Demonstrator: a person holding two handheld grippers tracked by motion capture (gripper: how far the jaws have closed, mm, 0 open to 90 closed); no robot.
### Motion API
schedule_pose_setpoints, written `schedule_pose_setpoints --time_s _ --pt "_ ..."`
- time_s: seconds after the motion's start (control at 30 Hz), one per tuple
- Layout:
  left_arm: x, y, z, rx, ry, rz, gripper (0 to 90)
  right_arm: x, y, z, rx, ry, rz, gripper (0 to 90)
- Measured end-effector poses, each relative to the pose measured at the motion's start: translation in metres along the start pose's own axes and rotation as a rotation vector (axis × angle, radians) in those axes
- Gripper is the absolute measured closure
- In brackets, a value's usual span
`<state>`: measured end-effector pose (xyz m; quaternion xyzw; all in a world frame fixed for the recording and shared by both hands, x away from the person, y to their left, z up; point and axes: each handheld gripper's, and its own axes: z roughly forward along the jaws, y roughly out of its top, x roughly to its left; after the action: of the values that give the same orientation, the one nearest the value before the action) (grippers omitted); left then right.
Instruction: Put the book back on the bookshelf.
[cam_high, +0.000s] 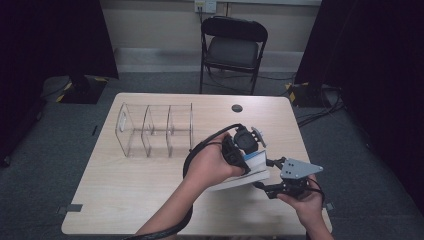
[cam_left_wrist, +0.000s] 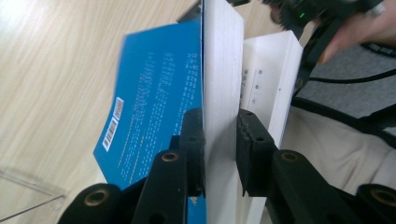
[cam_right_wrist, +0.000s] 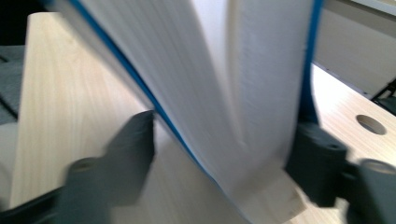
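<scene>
My left fingers (cam_left_wrist: 220, 149) are clenched on part of the book (cam_left_wrist: 223, 70): one pad (cam_left_wrist: 192, 140) presses just beside the blue cover (cam_left_wrist: 154, 107), the other (cam_left_wrist: 250, 149) against the inner face of that white block of pages. The remaining pages (cam_left_wrist: 271, 79) fan off beyond the second pad. From above, my left hand (cam_high: 212, 162) holds the book tilted just over the surface (cam_high: 125, 185), with the clear rack (cam_high: 155, 130) well off to its left and apart from my fingers.

My right fingers (cam_right_wrist: 224, 158) straddle the book's lower edge, which shows here as blurred white pages (cam_right_wrist: 210, 93) edged in blue. The far pad (cam_right_wrist: 315, 154) sits right at the cover, while the near pad (cam_right_wrist: 133, 144) stands off from the slanting cover, so this pair is released. In the high view my right hand (cam_high: 302, 197) sits just right of the book.
</scene>
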<state>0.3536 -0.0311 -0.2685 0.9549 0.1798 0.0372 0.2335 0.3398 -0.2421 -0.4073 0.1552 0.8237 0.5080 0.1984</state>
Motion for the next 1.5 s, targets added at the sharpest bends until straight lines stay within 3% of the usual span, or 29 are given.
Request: schedule_pose_setpoints --time_s 0.03,0.17,0.3,0.47,0.63,0.73,0.77,0.83,0.87,0.93,0.97,1.0,1.03,1.07,1.1,1.17,1.2,1.27,1.4,1.47,1.5 --pt "0.001 -0.002 -0.001 -0.007 -0.001 0.006 73.5 0.0 -0.003 -0.002 -0.009 0.019 -0.01 40.5" --pt "0.004 -0.006 -0.003 -0.027 -0.005 -0.004 72.6 0.001 -0.001 -0.002 0.007 0.026 -0.03 44.1" --pt "0.004 -0.006 -0.003 -0.032 0.005 0.008 71.3 0.002 -0.001 -0.002 0.012 0.036 -0.013 47.1" --pt "0.002 -0.007 -0.003 -0.031 0.01 0.012 72.3 0.006 -0.002 -0.003 0.01 0.02 -0.015 45.9" --pt "-0.001 -0.003 0.003 -0.045 -0.013 -0.004 74.9 0.005 0.0 0.004 0.001 0.007 0.001 29.0" --pt "0.0 -0.001 0.004 -0.045 -0.017 0.0 74.8 0.003 0.0 0.004 0.001 0.011 0.014 30.5" --pt "0.0 -0.002 0.005 -0.039 -0.023 0.017 74.7 0.002 -0.001 0.002 0.021 0.03 0.007 36.5" --pt "-0.001 -0.002 0.005 -0.038 -0.021 0.022 74.5 0.001 -0.002 0.001 0.029 0.039 -0.011 40.3" --pt "-0.001 -0.004 0.004 -0.062 0.003 0.04 72.7 0.001 -0.004 -0.001 0.032 0.061 -0.015 46.3" --pt "0.0 -0.005 0.003 -0.082 0.005 0.043 68.8 0.001 -0.005 -0.002 0.011 0.068 0.021 49.4" --pt "0.002 -0.008 0.001 -0.108 0.008 0.042 68.8 0.001 -0.005 -0.002 0.011 0.068 0.021 49.4" --pt "0.007 -0.012 -0.002 -0.166 0.034 0.044 64.1 -0.001 -0.005 -0.002 -0.015 0.082 0.069 51.7" --pt "0.007 -0.012 -0.002 -0.166 0.034 0.044 61.7 -0.001 -0.005 -0.002 -0.015 0.082 0.069 51.7" --pt "0.009 -0.014 -0.003 -0.195 0.049 0.037 61.7 -0.002 -0.004 -0.002 -0.018 0.083 0.079 52.3" --pt "0.011 -0.016 -0.005 -0.23 0.09 0.043 55.0 -0.005 -0.003 -0.002 -0.023 0.08 0.106 53.3" --pt "0.012 -0.017 -0.005 -0.247 0.113 0.049 51.6 -0.006 -0.002 -0.002 -0.023 0.088 0.108 53.6" --pt "0.013 -0.018 -0.006 -0.273 0.133 0.047 45.3 -0.008 -0.001 -0.002 -0.025 0.087 0.131 54.2" --pt "0.016 -0.019 -0.011 -0.313 0.128 0.021 42.6 -0.01 -0.001 -0.002 -0.024 0.088 0.132 54.6" --pt "0.02 -0.02 -0.015 -0.329 0.155 0.007 37.2 -0.015 -0.002 -0.004 -0.033 0.082 0.171 56.6" --pt "0.022 -0.022 -0.017 -0.327 0.162 0.026 37.2 -0.017 -0.002 -0.004 -0.034 0.076 0.179 56.6" --pt "0.023 -0.024 -0.02 -0.363 0.165 0.011 37.2 -0.02 -0.003 -0.004 -0.043 0.073 0.196 57.3"
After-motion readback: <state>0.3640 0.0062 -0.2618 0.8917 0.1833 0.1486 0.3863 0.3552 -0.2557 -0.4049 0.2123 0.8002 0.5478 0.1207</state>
